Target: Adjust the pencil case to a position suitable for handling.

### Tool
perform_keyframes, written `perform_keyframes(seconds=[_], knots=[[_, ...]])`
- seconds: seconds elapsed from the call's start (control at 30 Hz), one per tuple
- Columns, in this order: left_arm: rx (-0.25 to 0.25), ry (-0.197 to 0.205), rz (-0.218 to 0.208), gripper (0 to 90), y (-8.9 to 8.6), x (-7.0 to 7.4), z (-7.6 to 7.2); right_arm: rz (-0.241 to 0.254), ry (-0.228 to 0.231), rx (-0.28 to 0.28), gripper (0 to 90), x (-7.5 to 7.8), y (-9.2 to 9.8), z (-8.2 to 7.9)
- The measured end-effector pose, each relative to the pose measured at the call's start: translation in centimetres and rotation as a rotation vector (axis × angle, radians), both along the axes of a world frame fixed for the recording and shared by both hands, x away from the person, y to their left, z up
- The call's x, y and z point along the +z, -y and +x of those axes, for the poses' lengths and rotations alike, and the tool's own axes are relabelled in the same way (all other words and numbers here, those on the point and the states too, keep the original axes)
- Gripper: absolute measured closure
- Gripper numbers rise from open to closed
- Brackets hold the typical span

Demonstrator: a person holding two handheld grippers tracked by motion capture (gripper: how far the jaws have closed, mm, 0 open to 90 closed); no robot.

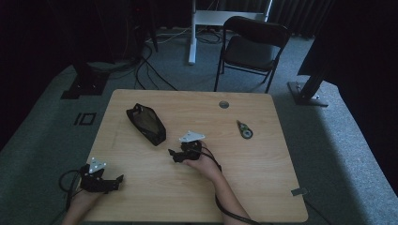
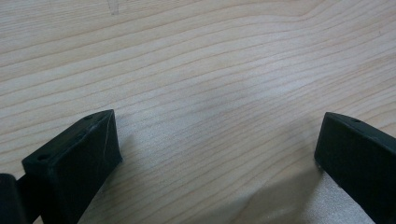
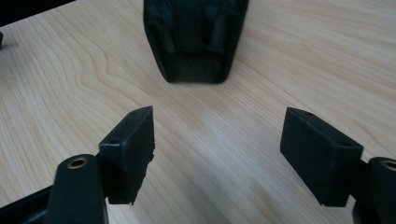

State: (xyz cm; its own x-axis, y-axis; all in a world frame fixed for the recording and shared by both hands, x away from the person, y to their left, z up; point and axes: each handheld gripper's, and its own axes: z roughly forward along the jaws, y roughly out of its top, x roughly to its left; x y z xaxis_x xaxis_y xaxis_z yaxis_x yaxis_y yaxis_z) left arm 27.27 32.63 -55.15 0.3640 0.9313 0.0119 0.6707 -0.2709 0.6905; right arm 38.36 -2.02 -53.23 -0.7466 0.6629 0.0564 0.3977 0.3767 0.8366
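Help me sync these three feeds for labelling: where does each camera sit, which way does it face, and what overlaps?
High view: above the person's side, facing forward and down on the table; forearms and both grippers show.
Left gripper view: rides the left gripper, facing bare tabletop between its open fingers.
Right gripper view: rides the right gripper, facing the black pouch beyond its open fingers.
Shared: the high and right gripper views both show the pouch; all show the wood tabletop.

Both grippers are black: the left gripper [image 1: 101, 180] and right gripper [image 1: 180, 152] each carry a grey three-cornered plate, trail a black cable, and have blocky jaws with small screw holes.
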Motion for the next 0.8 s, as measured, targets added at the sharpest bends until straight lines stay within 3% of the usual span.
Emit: perform_keyframes(seconds=[0.17,0.57,0.8], knots=[[0.0,0.0,0.0,0.1,0.0,0.0,0.0,0.008,0.024,-0.009,31.4,0.4,-1.4,0.5],[0.0,0.0,0.0,0.1,0.0,0.0,0.0,0.04,0.052,-0.008,33.9,1.1,-4.0,1.3],[0.0,0.0,0.0,0.1,0.0,0.0,0.0,0.037,0.058,-0.029,49.9,1.2,-5.3,1.8]])
